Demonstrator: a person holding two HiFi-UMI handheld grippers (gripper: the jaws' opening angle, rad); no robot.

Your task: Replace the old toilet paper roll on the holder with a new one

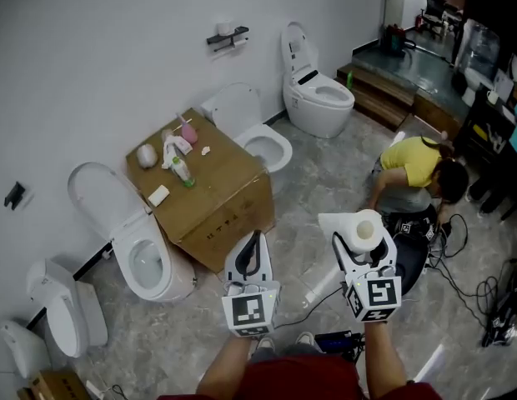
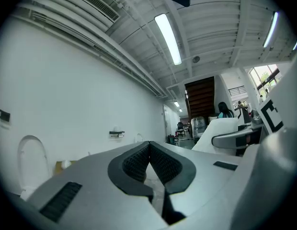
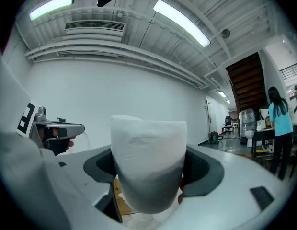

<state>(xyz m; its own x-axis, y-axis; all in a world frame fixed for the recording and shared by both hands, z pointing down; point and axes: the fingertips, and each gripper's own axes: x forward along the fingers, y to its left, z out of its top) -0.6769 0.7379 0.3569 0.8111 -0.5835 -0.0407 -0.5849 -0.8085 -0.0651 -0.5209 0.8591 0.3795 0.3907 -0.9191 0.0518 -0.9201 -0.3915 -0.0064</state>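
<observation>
Clamped in the right gripper (image 1: 363, 235): a full white toilet paper roll (image 3: 148, 166), upright, pinched on both sides by the wide-spread dark pads (image 3: 206, 169). Held level, out in front of the body, above the grey stone floor (image 1: 325, 182). Shut tight and empty on the other side: the left gripper (image 1: 255, 242), ribbed pads met at the tips with nothing between, level too, just beside the right one. Carried on bare forearms (image 1: 223, 372) rising from the bottom edge of the head view.

Stood just beyond the left gripper: a brown cardboard box (image 1: 225, 198), topped with a small bottle (image 1: 183, 172), a pale bar (image 1: 158, 195) and a few other small things. Flanked by white toilets (image 1: 142, 257) with lids up, one on each side of the box, and a third toilet (image 1: 318, 97) farther along the white wall. Mounted on that wall between the two farther toilets, well apart from both grippers: the dark paper holder (image 1: 228, 36), with something white at it, too small to tell as a roll. Crouched on the floor at the right, near the right gripper in the head view: a person in a yellow top (image 1: 415, 163), beside black cables (image 1: 492, 298).
</observation>
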